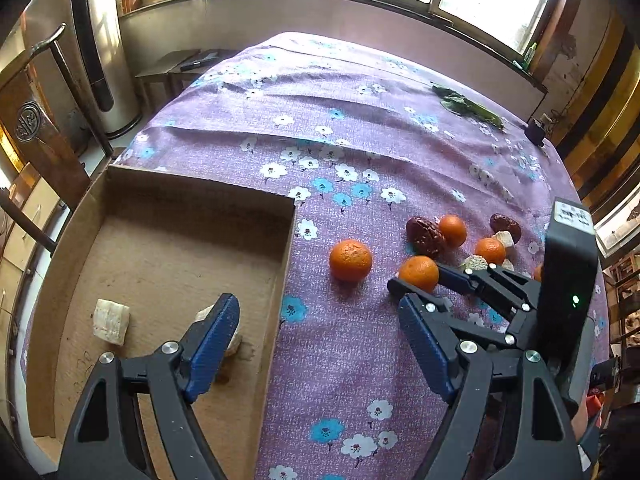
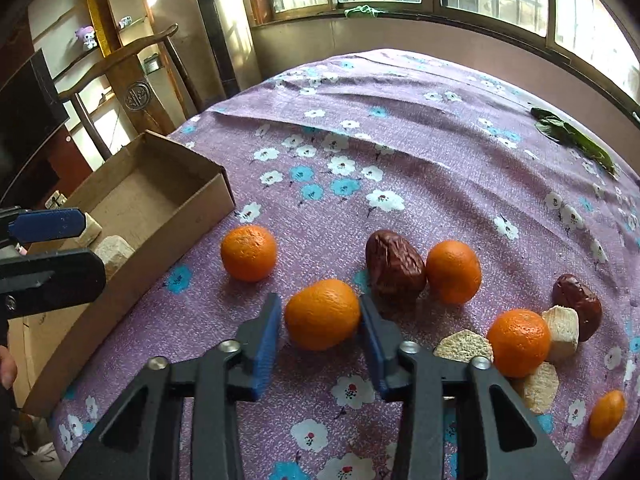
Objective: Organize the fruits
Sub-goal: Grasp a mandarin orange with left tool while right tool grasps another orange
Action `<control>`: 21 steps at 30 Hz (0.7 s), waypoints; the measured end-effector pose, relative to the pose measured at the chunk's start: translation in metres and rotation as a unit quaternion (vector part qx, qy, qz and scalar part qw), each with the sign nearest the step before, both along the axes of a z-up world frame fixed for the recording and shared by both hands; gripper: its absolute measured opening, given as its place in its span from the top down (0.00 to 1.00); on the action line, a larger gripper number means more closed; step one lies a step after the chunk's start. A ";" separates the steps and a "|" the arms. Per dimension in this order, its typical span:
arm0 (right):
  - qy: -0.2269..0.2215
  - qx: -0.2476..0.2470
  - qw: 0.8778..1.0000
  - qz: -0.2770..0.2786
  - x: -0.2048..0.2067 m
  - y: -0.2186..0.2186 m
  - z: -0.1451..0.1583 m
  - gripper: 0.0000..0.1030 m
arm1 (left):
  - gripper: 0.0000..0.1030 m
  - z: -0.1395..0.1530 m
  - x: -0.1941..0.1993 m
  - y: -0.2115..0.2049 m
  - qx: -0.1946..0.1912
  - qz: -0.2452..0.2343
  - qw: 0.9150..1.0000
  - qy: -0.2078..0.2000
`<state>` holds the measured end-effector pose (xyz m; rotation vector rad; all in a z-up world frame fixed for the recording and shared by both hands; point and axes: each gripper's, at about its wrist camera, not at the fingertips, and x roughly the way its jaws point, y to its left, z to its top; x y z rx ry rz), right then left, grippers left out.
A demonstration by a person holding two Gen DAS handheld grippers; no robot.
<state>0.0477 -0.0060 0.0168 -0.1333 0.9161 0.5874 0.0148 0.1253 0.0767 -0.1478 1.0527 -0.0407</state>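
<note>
Several oranges, two red dates (image 2: pixel 395 266) and pale cut chunks (image 2: pixel 562 332) lie on the purple flowered cloth. My right gripper (image 2: pixel 320 320) straddles one orange (image 2: pixel 322 314) on the cloth, with the pads at its two sides; whether they press it I cannot tell. The same orange shows in the left wrist view (image 1: pixel 418 273) between the right gripper's fingers. My left gripper (image 1: pixel 316 332) is open and empty over the right wall of the cardboard box (image 1: pixel 286 252). The box holds two pale chunks (image 1: pixel 112 321), one partly hidden by my left finger.
A lone orange (image 1: pixel 350 260) lies between the box and the fruit cluster. Green leaves (image 1: pixel 470 108) lie at the far right of the table. A wooden chair (image 2: pixel 132 80) stands beyond the box, windows behind.
</note>
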 end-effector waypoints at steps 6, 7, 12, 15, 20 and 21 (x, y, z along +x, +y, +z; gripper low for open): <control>0.003 0.018 1.000 -0.003 -0.018 -0.023 0.015 0.63 | 0.21 -0.011 0.023 -0.018 0.015 -0.011 1.000 0.010; 0.004 0.023 1.000 -0.006 -0.021 -0.027 0.017 0.63 | 0.21 -0.015 0.027 -0.021 0.014 -0.016 1.000 0.015; 0.010 0.040 0.999 -0.019 -0.030 -0.049 0.020 0.63 | 0.21 -0.030 0.045 -0.031 0.014 -0.024 0.999 0.032; 0.015 0.050 0.998 -0.019 -0.030 -0.054 0.018 0.63 | 0.21 -0.036 0.051 -0.035 0.014 -0.030 0.999 0.041; 0.024 0.058 0.998 -0.016 -0.028 -0.057 0.014 0.63 | 0.21 -0.029 0.051 -0.045 0.031 -0.050 0.998 0.020; 0.025 0.058 0.998 -0.017 -0.028 -0.057 0.013 0.63 | 0.21 -0.031 0.053 -0.046 0.037 -0.050 0.998 0.024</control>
